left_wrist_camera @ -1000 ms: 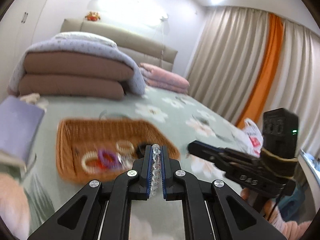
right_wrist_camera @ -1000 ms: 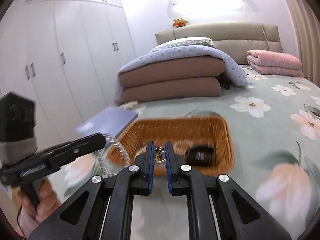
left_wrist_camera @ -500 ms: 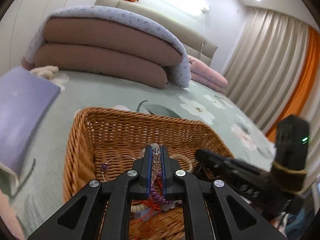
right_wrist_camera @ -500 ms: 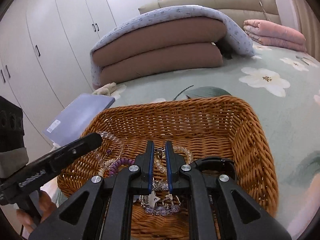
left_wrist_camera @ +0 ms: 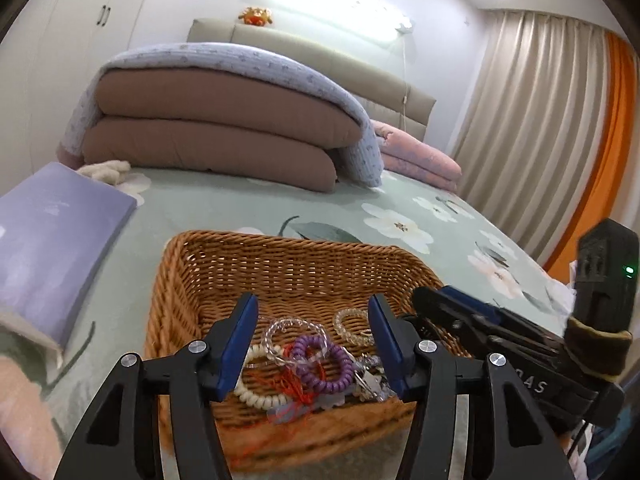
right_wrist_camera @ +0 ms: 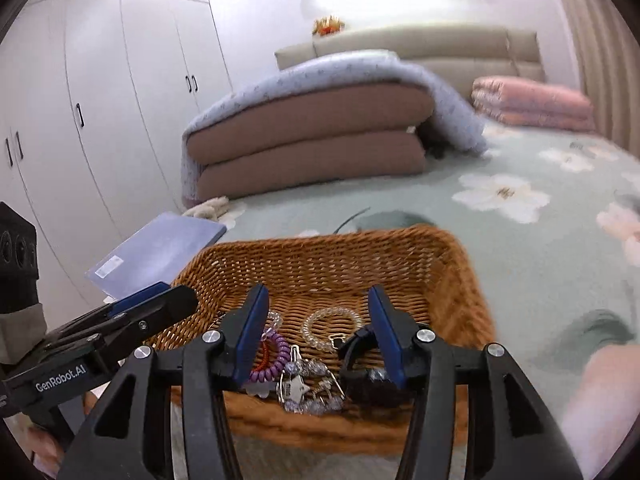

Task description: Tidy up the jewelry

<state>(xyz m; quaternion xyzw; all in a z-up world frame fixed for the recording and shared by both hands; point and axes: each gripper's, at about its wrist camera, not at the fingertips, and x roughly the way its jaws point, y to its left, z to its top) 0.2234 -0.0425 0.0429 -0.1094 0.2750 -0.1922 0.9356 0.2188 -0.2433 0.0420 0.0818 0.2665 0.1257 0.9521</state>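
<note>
Both my tools hang over the near edge of the wicker basket (left_wrist_camera: 288, 268), which sits on the flowered bed (left_wrist_camera: 248, 208). My left tool (left_wrist_camera: 314, 344) is spread wide and holds nothing; my right tool (right_wrist_camera: 316, 336) is spread wide too, also empty.

The jewelry lies heaped in the near part of the basket. I can see a purple coil band (left_wrist_camera: 322, 364), a cream bead bracelet (left_wrist_camera: 260, 394), a clear bead bracelet (left_wrist_camera: 286, 330), a pale ring bracelet (right_wrist_camera: 332, 328) farther in, a star charm (right_wrist_camera: 298, 386) among silvery bits, and a black band (right_wrist_camera: 356, 350) on the right.

I judge this to be the drop-off step, with both tools emptied over the basket. Whether any pieces remain outside it I cannot tell. If so, the next move calls for drawing both tools back and up without snagging the tangled red thread (left_wrist_camera: 294, 388) or tipping the light basket.
</note>
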